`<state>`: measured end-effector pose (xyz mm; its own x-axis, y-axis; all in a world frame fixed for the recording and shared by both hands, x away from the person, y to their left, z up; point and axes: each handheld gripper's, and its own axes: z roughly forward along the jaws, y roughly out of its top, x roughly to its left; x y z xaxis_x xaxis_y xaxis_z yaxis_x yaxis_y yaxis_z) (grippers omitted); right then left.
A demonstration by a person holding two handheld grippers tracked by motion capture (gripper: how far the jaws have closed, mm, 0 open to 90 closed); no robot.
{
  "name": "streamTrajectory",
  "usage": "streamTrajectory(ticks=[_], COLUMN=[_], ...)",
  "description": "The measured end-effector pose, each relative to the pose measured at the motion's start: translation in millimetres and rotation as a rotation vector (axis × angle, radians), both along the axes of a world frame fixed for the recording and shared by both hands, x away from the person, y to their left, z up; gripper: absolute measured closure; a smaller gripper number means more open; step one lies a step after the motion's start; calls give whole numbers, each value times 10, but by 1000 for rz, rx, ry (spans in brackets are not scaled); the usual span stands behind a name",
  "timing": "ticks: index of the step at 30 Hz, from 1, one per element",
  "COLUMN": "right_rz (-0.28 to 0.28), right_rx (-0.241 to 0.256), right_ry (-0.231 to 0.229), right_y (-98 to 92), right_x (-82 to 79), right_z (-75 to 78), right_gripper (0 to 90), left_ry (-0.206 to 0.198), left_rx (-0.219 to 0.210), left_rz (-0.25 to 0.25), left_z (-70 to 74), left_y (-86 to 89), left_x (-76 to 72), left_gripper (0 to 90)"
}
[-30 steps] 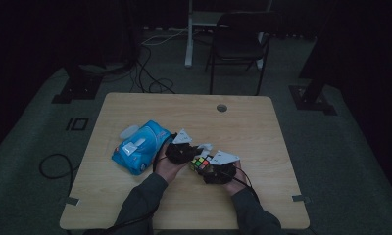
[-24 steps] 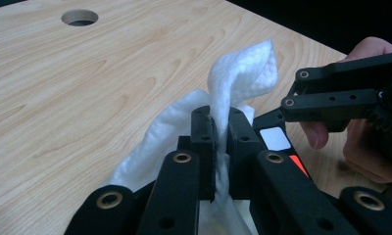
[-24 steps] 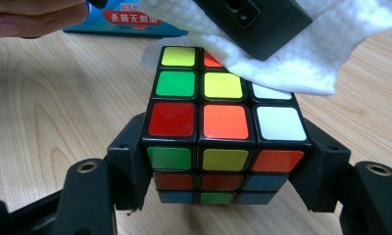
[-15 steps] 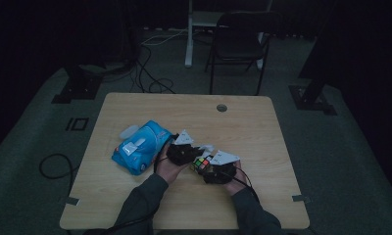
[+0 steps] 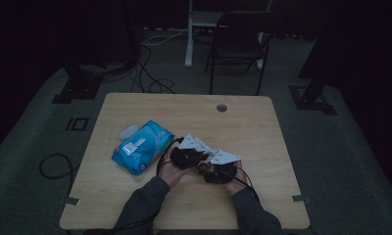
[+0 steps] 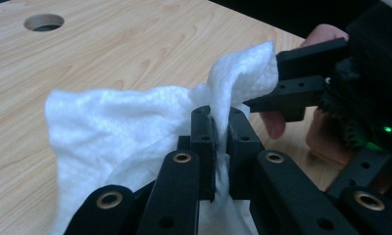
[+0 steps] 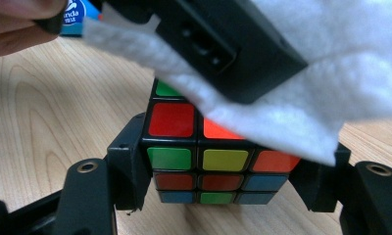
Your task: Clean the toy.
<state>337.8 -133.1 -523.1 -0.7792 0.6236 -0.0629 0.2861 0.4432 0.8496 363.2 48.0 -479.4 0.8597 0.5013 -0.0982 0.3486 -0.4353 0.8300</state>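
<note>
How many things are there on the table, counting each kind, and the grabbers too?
Puzzle cube: 1
White wipe: 1
Blue wipes pack: 1
Grippers: 2, left gripper and right gripper
Total: 5

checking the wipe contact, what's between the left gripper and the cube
In the right gripper view, the white wipe lies between the left gripper and the cube, draped over the cube's top.
</note>
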Motion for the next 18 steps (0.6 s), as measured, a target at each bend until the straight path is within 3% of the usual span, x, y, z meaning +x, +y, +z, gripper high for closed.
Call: streamTrajectory(ticks=[18], right_rz=[-15], right_rx=[0], right_ry=[-6], right_y=[-22], right_x=[9], right_z=[3], right_gripper=[342], left_ry=[5], left_rx=[-18], left_rz=[-31], left_z=[-22], left_y=[-4], left_x=[-172], left_gripper=[857])
